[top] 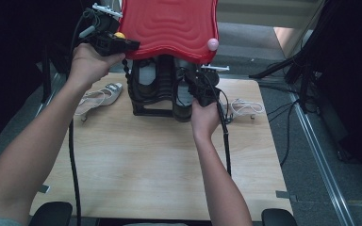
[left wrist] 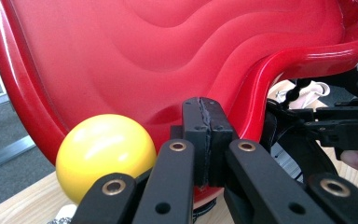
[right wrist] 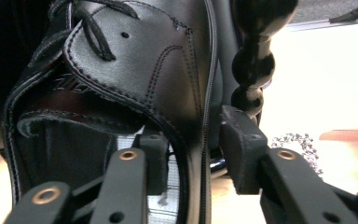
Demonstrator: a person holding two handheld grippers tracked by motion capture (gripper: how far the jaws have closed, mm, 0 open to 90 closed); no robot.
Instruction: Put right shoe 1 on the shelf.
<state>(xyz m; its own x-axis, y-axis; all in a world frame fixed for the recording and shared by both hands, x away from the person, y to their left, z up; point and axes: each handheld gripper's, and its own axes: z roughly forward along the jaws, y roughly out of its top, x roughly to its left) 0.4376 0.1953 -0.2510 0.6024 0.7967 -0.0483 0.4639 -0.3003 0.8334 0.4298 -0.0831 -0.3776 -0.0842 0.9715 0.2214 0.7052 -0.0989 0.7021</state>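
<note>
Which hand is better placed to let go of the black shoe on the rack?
Right. The right gripper has the black shoe's collar between its jaws, one pad apart from it. The left gripper is shut at the red shelf beside the yellow ball.

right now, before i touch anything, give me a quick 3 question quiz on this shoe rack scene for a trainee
1. True or false: the left tool is shut, right beside the yellow ball.
2. What stands between the jaws of the right tool? A) a white sandal B) the heel wall of the black shoe C) a pink ball
3. What colour is the wavy top shelf of the rack?

Key: 1 true; 2 B; 3 red.
</note>
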